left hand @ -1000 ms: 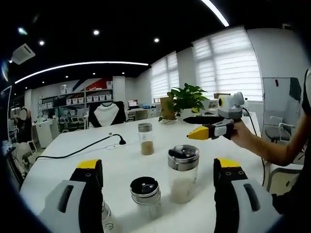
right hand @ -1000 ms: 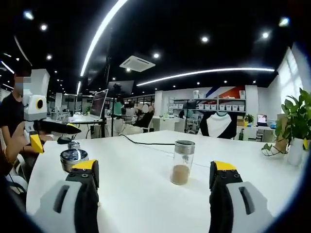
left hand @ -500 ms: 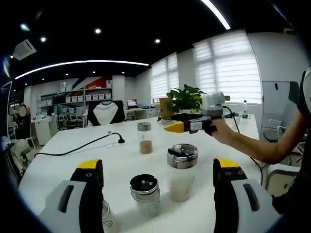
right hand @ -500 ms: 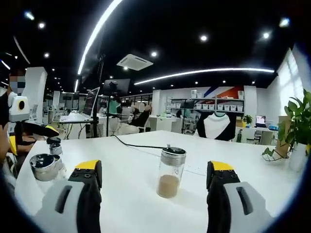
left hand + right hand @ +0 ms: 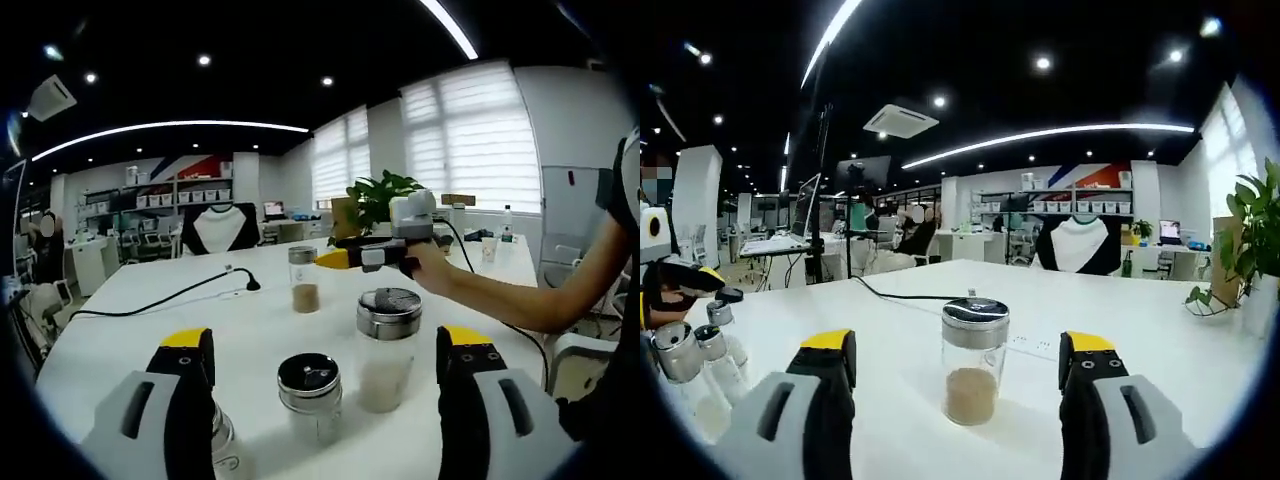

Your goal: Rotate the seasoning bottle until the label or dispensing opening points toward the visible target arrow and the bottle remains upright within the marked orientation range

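Broadly, a wide white tabletop [image 5: 120, 330] runs through an open office, with a black cable [image 5: 160, 308] trailing across it and a leafy potted plant [image 5: 378, 200] near its far edge by the blinds.

On the tabletop stand several glass shakers with metal lids. In the left gripper view the largest jar [image 5: 387, 350], part filled with pale grains, stands upright between the two jaws and nearer the right-hand one, beyond their tips. A shorter jar [image 5: 311, 395] with a dark-topped lid stands just beside it, toward the left-hand jaw. A third jar [image 5: 222, 448] peeks out low behind the left-hand jaw. The left gripper [image 5: 325, 355] has its jaws spread wide with nothing between the tips.

The seasoning bottle [image 5: 973, 361], a slim upright one with a layer of brown powder at its bottom, stands apart from the others, farther along the tabletop [image 5: 1160, 330]. In the right gripper view it sits between the jaws, beyond the yellow tips and a little toward the left-hand one, not touching either. The right gripper [image 5: 958, 358] is spread open and holds nothing. In the left gripper view that gripper [image 5: 345, 252], held in a person's hand [image 5: 428, 268], reaches in from the right just beside the seasoning bottle [image 5: 304, 280]; no arrow mark can be made out.
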Available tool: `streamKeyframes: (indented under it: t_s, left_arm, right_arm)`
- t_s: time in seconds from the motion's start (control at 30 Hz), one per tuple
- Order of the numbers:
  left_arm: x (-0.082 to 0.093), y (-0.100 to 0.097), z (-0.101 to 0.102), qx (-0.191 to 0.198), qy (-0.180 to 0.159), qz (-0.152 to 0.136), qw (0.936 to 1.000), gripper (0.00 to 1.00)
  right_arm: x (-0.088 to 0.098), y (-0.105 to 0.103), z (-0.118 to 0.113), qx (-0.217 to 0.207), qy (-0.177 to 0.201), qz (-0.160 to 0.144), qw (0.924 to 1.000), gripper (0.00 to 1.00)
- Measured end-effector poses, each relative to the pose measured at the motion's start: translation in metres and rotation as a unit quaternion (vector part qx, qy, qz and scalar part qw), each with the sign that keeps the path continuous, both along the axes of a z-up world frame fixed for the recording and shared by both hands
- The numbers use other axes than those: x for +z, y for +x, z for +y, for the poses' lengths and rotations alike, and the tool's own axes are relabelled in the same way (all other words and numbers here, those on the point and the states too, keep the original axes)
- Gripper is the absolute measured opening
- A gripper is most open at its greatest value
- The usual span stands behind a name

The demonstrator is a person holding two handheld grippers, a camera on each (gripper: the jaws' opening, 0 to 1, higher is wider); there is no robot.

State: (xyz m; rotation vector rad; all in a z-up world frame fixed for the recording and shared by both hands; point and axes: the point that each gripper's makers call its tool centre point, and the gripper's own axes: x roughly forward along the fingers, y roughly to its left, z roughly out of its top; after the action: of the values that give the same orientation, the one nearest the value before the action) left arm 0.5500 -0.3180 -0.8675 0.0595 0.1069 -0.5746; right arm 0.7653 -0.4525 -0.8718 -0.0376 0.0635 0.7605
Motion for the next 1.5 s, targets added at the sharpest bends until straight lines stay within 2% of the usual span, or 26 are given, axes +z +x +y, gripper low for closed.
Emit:
streamKeyframes:
  t_s: [0.2,0.43,0.5,0.63,0.77,0.93,1.1,1.5]
  left_arm:
    - [0.011,-0.001,0.0,-0.008,-0.028,-0.019,0.9994,0.95]
    - [0.009,0.0,0.003,-0.006,-0.013,-0.016,0.9998,0.95]
    - [0.002,-0.003,0.003,-0.02,0.025,-0.006,0.9995,0.96]
    - [0.005,-0.004,0.001,-0.017,0.021,-0.012,0.9996,0.95]
    - [0.004,-0.005,-0.001,-0.026,0.01,-0.009,0.9996,0.95]
    - [0.002,-0.005,0.0,-0.024,0.006,-0.004,0.9997,0.95]
    - [0.002,-0.006,0.005,-0.02,0.003,-0.003,0.9998,0.95]
    - [0.003,-0.009,0.008,-0.011,-0.013,-0.003,0.9999,0.95]
  right_arm:
    - [-0.01,0.015,0.01,-0.005,-0.001,0.014,0.9999,0.79]
    - [-0.009,0.028,0.026,0.001,-0.017,0.005,0.9998,0.73]
    - [-0.008,0.03,0.027,0.001,-0.02,0.001,0.9998,0.71]
    - [-0.007,0.041,0.026,-0.002,-0.017,0.0,0.9998,0.63]
    - [-0.007,0.041,0.029,0.003,-0.011,-0.001,0.9999,0.56]
    - [-0.015,0.041,0.032,0.007,-0.022,0.004,0.9997,0.52]
    - [-0.012,0.046,0.027,0.0,-0.012,0.002,0.9999,0.42]
    - [-0.011,0.046,0.029,-0.002,-0.008,0.003,1.0,0.38]
